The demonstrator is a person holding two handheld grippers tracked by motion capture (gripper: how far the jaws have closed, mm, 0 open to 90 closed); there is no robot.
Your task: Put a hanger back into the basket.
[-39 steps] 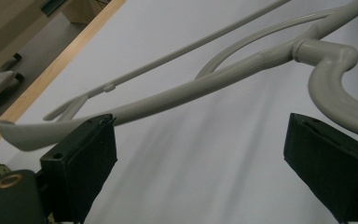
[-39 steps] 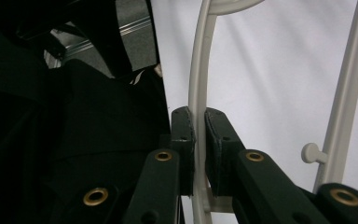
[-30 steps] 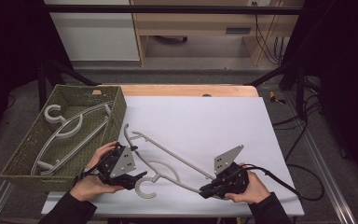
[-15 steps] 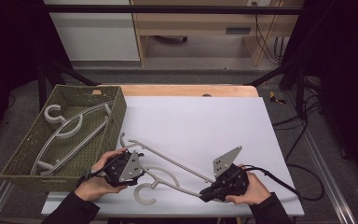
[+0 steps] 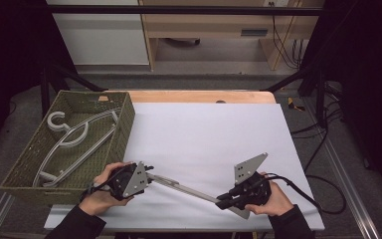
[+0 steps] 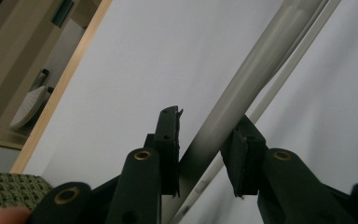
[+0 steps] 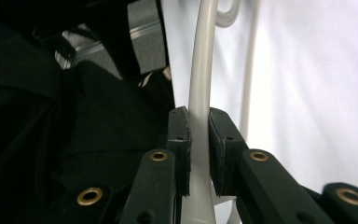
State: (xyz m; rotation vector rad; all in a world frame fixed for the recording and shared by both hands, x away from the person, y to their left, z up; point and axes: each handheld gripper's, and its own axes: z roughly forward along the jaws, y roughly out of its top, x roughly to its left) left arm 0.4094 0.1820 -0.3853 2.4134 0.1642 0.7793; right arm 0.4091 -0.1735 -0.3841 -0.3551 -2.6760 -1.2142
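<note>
Two tools share one grey hanger (image 5: 184,188), which lies slantwise over the near part of the white surface (image 5: 214,129). Your right tool (image 5: 227,201) is pressed tight on the hanger's near-right end, its pads flat against the bar in the right gripper view. Your left tool (image 5: 148,175) straddles the bar near its left end, just beside the woven basket (image 5: 124,124); in the left gripper view its jaws stand spread, with one pad touching the bar and the other apart. Centre the bar and close the left tool fully, then raise both ends together so the hanger stays level. Compared with half a second earlier, the hanger has swung: its hook, then plain on the surface, is now hidden, and your left hand (image 5: 102,191) has shifted left toward the basket, which holds other hangers (image 5: 74,142).
</note>
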